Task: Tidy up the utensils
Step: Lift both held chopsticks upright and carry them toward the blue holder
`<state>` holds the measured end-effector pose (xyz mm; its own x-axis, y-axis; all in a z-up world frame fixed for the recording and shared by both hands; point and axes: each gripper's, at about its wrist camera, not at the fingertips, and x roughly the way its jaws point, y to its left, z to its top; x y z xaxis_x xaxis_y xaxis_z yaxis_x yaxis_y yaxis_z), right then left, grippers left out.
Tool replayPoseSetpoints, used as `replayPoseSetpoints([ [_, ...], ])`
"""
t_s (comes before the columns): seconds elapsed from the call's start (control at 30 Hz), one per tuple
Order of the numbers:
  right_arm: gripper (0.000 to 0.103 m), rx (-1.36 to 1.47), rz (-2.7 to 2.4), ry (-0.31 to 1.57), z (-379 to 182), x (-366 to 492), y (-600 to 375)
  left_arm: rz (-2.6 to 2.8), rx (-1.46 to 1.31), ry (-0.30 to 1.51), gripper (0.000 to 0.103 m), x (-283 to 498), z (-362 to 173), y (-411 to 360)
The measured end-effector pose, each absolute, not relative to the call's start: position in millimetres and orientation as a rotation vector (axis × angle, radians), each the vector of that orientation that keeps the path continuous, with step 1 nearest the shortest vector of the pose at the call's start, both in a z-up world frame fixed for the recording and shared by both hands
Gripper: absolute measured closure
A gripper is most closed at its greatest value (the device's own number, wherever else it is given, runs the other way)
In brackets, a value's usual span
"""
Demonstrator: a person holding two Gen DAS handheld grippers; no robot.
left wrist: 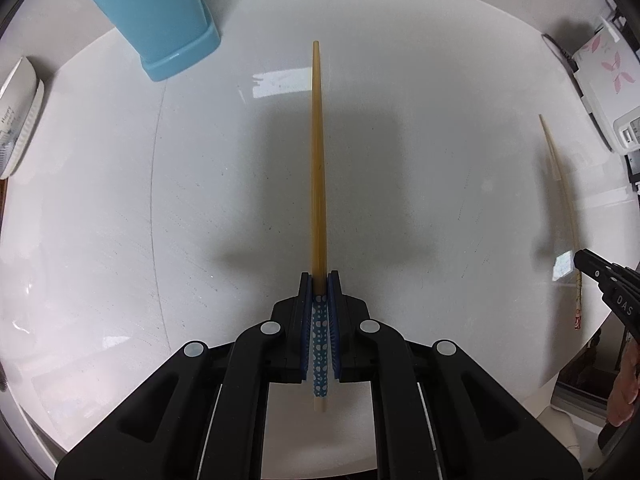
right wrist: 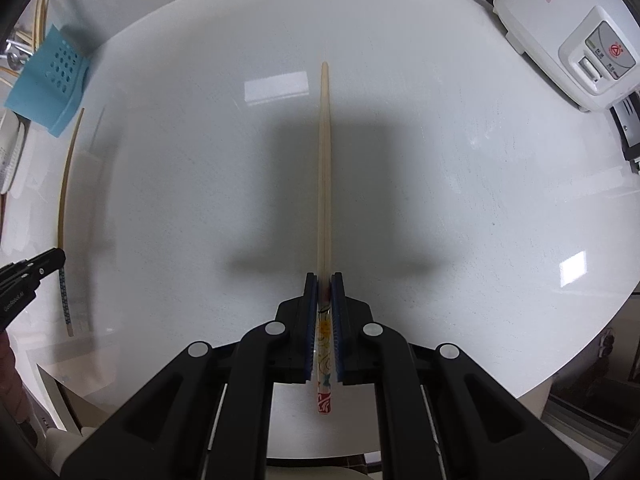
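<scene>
My left gripper [left wrist: 319,280] is shut on a brown chopstick with a blue dotted handle [left wrist: 318,168], which points forward above the white table [left wrist: 120,220]. My right gripper [right wrist: 324,280] is shut on pale chopsticks with a colourful patterned handle [right wrist: 324,168], also pointing forward above the table. The blue utensil holder [left wrist: 156,20] stands at the far left with other utensils in it; it also shows in the right wrist view [right wrist: 52,84]. Each gripper shows at the edge of the other's view: the right one [left wrist: 600,280], the left one [right wrist: 32,272].
A white rice cooker with a pink flower print [right wrist: 568,28] stands at the far right of the table, its cord behind it. A white ribbed dish [left wrist: 20,120] sits at the left edge. The table's rounded front edge [right wrist: 560,376] is close to my right gripper.
</scene>
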<state>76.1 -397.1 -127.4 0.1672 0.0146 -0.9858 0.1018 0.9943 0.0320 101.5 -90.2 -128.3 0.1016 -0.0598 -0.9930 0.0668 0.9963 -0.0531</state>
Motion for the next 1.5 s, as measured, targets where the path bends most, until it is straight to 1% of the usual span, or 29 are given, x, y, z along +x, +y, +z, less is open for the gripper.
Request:
replayPoseSetpoints([
  [0.13,0.097,0.171,-0.031,1.349,-117,73,-399,-0.095,-0.01,1.434,0.096,98,-113,-90],
  [0.43,0.097,0.194,0.01,1.224,-84,68,-384,-0.112,-0.03,1.333,0.096,105,-91,-67],
  [0.63,0.097,0.186,0.033,1.154,-66,80,-353,-0.126,-0.042,1.264,0.096,102,-75,-53],
  [0.97,0.097,0.167,0.066,1.031,-34,91,-329,-0.149,-0.075,1.15,0.096,113,-54,-41],
  [1.2,0.097,0.148,0.093,0.968,-16,98,-311,-0.154,-0.07,1.063,0.096,111,-31,-30],
  [1.5,0.097,0.141,0.124,0.897,4,105,-285,-0.141,-0.066,0.986,0.096,118,-14,-11],
])
